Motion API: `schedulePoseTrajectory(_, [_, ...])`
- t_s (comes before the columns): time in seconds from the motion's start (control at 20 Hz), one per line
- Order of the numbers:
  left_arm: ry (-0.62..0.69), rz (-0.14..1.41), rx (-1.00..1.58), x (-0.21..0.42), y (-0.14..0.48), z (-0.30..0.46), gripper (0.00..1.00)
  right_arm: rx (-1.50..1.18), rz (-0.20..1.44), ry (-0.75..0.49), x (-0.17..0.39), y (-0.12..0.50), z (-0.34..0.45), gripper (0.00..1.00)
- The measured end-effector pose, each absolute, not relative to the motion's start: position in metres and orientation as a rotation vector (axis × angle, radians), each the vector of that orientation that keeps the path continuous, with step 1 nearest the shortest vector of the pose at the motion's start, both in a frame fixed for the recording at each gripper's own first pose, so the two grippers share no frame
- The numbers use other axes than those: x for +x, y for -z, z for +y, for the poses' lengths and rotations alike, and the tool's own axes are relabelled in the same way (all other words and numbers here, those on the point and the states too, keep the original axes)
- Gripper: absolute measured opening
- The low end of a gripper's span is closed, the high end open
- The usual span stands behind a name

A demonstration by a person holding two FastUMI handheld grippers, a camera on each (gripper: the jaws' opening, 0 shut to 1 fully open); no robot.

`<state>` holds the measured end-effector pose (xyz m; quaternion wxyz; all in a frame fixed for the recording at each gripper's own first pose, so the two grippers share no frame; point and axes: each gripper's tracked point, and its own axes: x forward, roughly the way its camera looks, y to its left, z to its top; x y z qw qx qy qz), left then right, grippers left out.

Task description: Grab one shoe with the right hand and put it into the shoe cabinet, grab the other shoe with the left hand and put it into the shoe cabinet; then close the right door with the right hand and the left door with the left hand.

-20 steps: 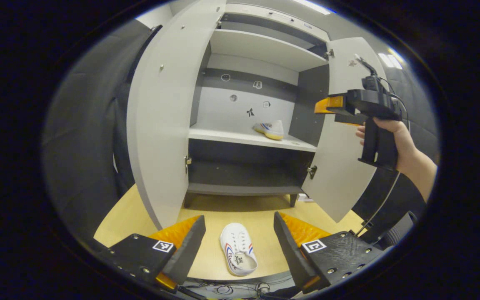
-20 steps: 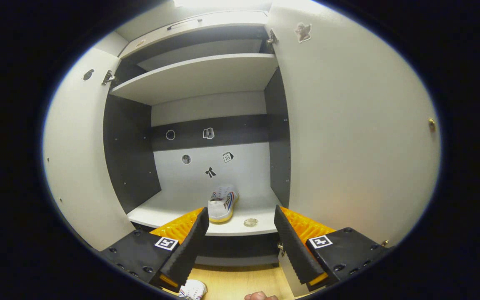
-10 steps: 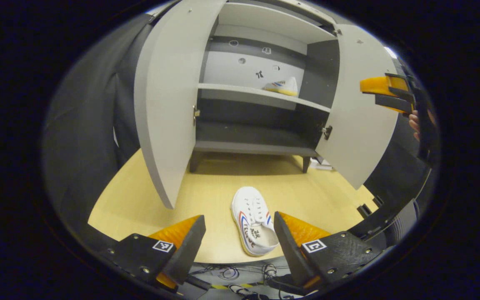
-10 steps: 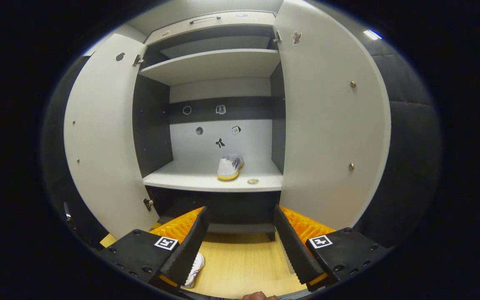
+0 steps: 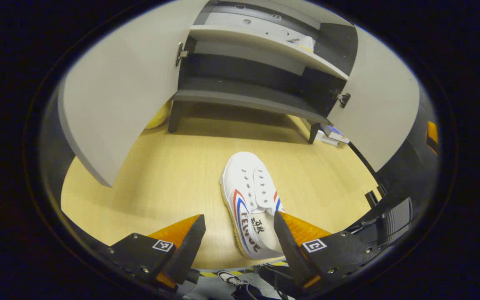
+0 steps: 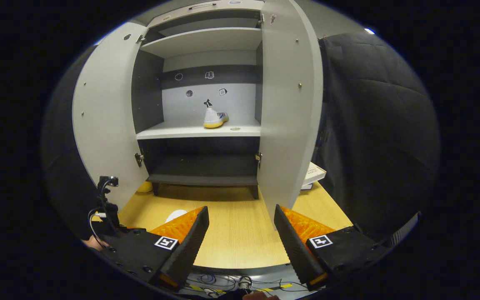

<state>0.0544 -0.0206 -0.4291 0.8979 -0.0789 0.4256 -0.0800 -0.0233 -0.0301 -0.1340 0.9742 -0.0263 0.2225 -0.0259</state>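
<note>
A white shoe (image 5: 248, 196) with red and blue stripes lies on the wooden table (image 5: 169, 183), toe toward the shoe cabinet (image 5: 248, 89). My left gripper (image 5: 240, 239) is open just above it, and the shoe's heel lies between the fingers, close to the right-hand one. The other shoe (image 6: 214, 118) stands on the cabinet's middle shelf, toward the right. Both doors hang wide: the left door (image 6: 106, 125) and the right door (image 6: 290, 116). My right gripper (image 6: 240, 243) is open and holds nothing, well back from the cabinet. In the right gripper view the left gripper (image 6: 106, 208) shows at lower left.
A book (image 6: 313, 173) lies on the table by the cabinet's right leg. A yellow object (image 6: 144, 187) sits beside the left leg. Cables (image 6: 223, 281) hang below the table's front edge. Dark padded wall (image 6: 373, 125) stands to the right.
My left gripper has dropped and moved forward over the shoe on the table. My right gripper has pulled back from the shelf, leaving the other shoe there.
</note>
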Motion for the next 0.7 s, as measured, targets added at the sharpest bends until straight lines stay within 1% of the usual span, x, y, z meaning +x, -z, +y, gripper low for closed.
schedulePoseTrajectory(0.05, [0.168, 0.891, -0.177, 0.060, 0.434, -0.022, 0.95, -0.053, 0.465, 0.068, -0.033, 0.139, -0.035, 0.98])
schedulePoseTrajectory(0.1, [0.176, 0.901, -0.190, 0.066, 0.439, -0.023, 0.98, -0.050, 0.486, 0.084, -0.042, 0.145, -0.039, 0.98])
schedulePoseTrajectory(0.25, [0.160, 0.956, -0.235, 0.079, 0.460, -0.023, 0.92, -0.037, 0.542, 0.140, -0.070, 0.159, -0.054, 0.99])
schedulePoseTrajectory(0.3, [0.146, 0.979, -0.256, 0.080, 0.469, -0.024, 0.93, -0.029, 0.555, 0.162, -0.076, 0.162, -0.060, 0.99])
schedulePoseTrajectory(0.35, [0.135, 1.000, -0.259, 0.083, 0.472, -0.025, 0.89, -0.015, 0.567, 0.186, -0.080, 0.165, -0.065, 0.99])
schedulePoseTrajectory(0.4, [0.131, 0.988, -0.246, 0.089, 0.473, -0.023, 0.89, 0.002, 0.578, 0.207, -0.084, 0.167, -0.070, 0.99])
schedulePoseTrajectory(0.5, [0.137, 0.994, -0.220, 0.092, 0.475, -0.026, 0.74, 0.029, 0.597, 0.247, -0.091, 0.173, -0.083, 0.99])
schedulePoseTrajectory(0.55, [0.140, 1.006, -0.205, 0.091, 0.475, -0.027, 0.74, 0.036, 0.602, 0.260, -0.093, 0.174, -0.088, 0.94])
schedulePoseTrajectory(0.6, [0.152, 1.023, -0.198, 0.089, 0.478, -0.029, 0.74, 0.040, 0.602, 0.266, -0.093, 0.172, -0.091, 0.99])
schedulePoseTrajectory(0.65, [0.156, 1.059, -0.226, 0.082, 0.481, -0.037, 0.75, 0.042, 0.601, 0.267, -0.093, 0.173, -0.094, 0.99])
schedulePoseTrajectory(0.7, [0.132, 1.055, -0.240, 0.084, 0.479, -0.038, 0.51, 0.039, 0.600, 0.265, -0.092, 0.172, -0.095, 0.99])
